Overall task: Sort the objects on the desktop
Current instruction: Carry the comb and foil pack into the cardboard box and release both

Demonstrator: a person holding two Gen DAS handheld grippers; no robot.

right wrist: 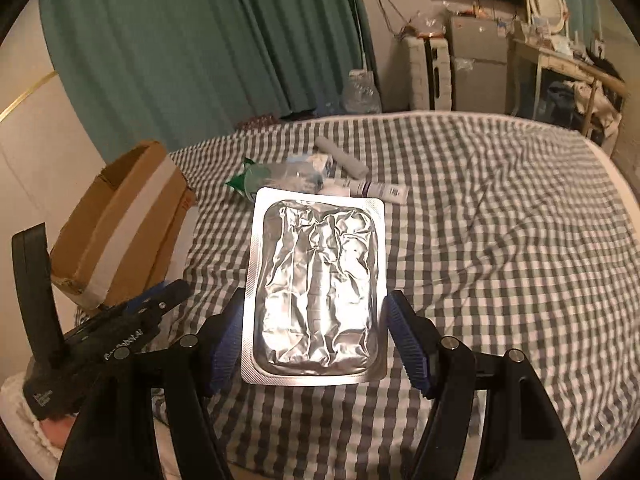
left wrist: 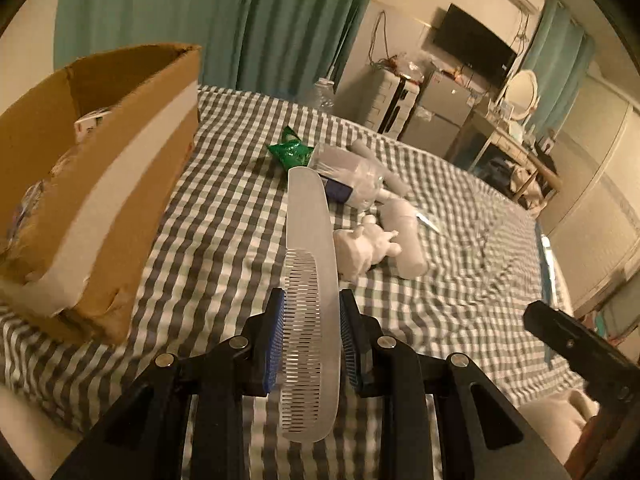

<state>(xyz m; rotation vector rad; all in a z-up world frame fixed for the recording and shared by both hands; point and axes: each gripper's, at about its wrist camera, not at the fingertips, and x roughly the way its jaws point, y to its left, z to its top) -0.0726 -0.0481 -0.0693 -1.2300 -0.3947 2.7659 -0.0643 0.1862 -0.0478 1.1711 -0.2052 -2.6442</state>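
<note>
My left gripper point(left wrist: 311, 304) is shut on a translucent white comb point(left wrist: 310, 280), held above the checked bed cover with its handle pointing away. My right gripper point(right wrist: 314, 316) is shut on a silver foil blister pack point(right wrist: 316, 288), held flat above the bed. An open cardboard box point(left wrist: 100, 184) with white tape stands at the left; it also shows in the right wrist view point(right wrist: 120, 224). Loose items lie in a pile mid-bed: a green wrapper point(left wrist: 289, 151), a clear plastic bag point(left wrist: 352, 176), a white toy figure point(left wrist: 366, 246) and a white tube point(right wrist: 380, 191).
The checked bed cover point(right wrist: 500, 260) stretches wide to the right. A grey roll point(right wrist: 340, 156) lies behind the pile. A water bottle point(right wrist: 360, 92) stands beyond the bed by the green curtain. Drawers, a small fridge and a cluttered desk with a mirror line the far wall.
</note>
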